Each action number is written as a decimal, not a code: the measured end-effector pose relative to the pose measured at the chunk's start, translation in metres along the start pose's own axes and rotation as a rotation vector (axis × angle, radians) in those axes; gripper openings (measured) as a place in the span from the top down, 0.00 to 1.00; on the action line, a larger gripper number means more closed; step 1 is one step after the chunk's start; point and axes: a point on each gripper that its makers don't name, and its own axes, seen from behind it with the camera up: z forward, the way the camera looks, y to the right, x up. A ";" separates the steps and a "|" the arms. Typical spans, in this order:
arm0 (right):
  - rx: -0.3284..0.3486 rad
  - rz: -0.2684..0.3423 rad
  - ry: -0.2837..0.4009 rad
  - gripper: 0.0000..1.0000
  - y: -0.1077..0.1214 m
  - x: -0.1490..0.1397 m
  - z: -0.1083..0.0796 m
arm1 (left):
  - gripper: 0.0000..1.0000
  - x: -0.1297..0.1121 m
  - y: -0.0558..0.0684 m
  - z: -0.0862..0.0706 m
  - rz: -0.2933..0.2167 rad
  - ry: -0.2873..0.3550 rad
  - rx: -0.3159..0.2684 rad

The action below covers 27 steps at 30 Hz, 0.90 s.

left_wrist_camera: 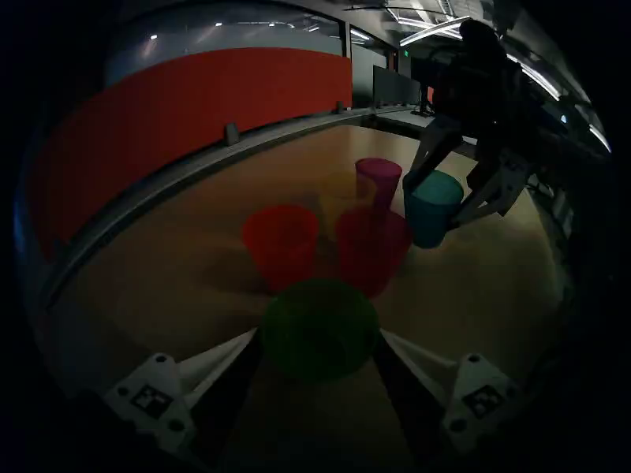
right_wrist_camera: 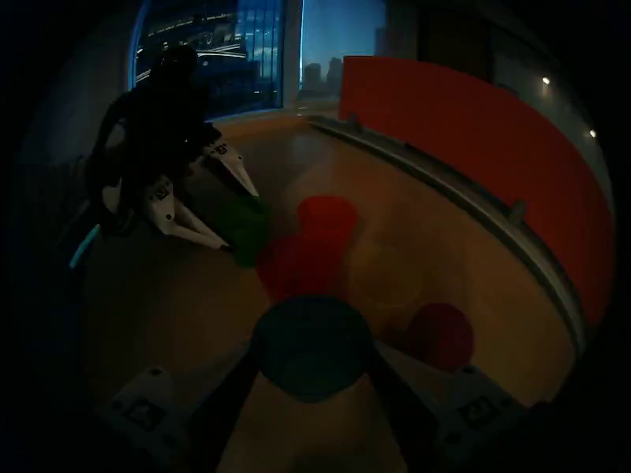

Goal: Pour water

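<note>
1. Nearest the lens in the left gripper view: green cup (left_wrist_camera: 319, 329), clamped between both fingers of the left hand-held gripper (left_wrist_camera: 319, 337), over the wooden desk (left_wrist_camera: 489, 292).
2. Beyond, on the desk: red cups (left_wrist_camera: 280, 243), magenta cup (left_wrist_camera: 378, 180), faint yellow cup (left_wrist_camera: 343, 193).
3. Just beside these, teal cup (left_wrist_camera: 432, 213), pinched by the right hand-held gripper (left_wrist_camera: 431, 201).
4. Behind, red partition (left_wrist_camera: 197, 110).

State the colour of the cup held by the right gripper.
Teal; the cup shows best in the left gripper view.
</note>
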 end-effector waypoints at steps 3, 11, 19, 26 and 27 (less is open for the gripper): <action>-0.003 -0.003 -0.001 0.03 0.000 -0.001 0.002 | 0.08 -0.004 0.000 -0.001 0.005 -0.013 0.003; -0.002 0.005 -0.002 0.03 -0.004 -0.007 0.010 | 0.07 -0.013 0.000 -0.010 -0.016 -0.022 0.004; -0.002 0.015 -0.002 0.03 -0.007 -0.012 0.016 | 0.05 -0.018 0.001 -0.022 -0.027 -0.015 0.013; -0.008 0.026 -0.004 0.02 -0.007 -0.019 0.018 | 0.04 -0.021 0.003 -0.029 -0.029 -0.012 0.013; -0.009 0.028 -0.003 0.02 -0.007 -0.019 0.017 | 0.04 -0.021 0.003 -0.030 -0.030 -0.012 0.010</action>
